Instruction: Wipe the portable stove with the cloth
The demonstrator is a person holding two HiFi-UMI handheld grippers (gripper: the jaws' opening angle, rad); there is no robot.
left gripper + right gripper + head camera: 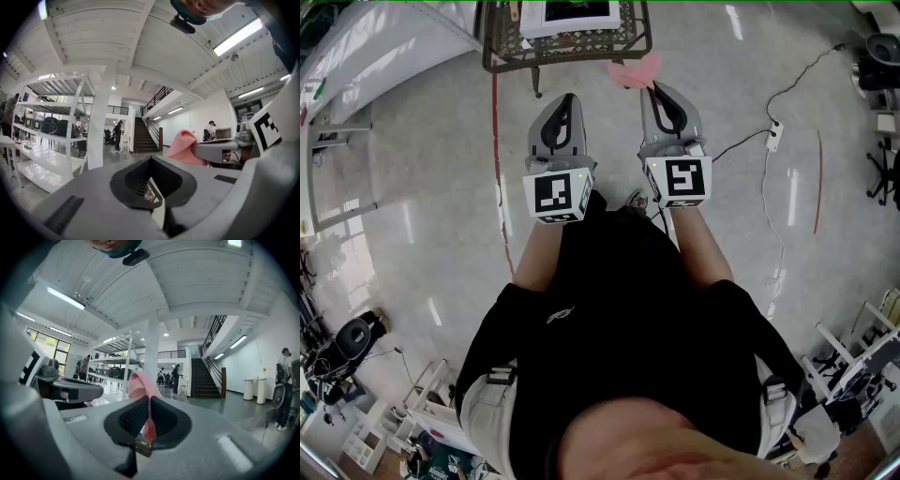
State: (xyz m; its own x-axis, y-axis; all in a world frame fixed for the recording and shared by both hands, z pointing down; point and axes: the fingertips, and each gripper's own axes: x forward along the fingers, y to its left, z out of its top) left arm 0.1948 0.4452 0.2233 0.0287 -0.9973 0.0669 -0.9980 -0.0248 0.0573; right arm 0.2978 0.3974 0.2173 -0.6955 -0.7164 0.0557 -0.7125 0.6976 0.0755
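A pink cloth (636, 69) sticks out past the tip of my right gripper (652, 86), which is shut on it. In the right gripper view the cloth (140, 383) runs as a thin fold between the closed jaws of the right gripper (150, 399). My left gripper (565, 97) is held level beside it, a little to the left. Its jaws meet with nothing between them (150, 159), and the cloth (182, 146) shows off to its right. Ahead stands a small dark lattice table (504, 47) bearing a white flat thing with a dark centre (572, 14), possibly the portable stove.
Both grippers point out over a glossy floor. A white power strip (773, 134) with cables lies at the right and a red line (497, 159) runs along the left. White shelving (47, 140), a column (96, 136), a staircase (206, 378) and several people stand far off.
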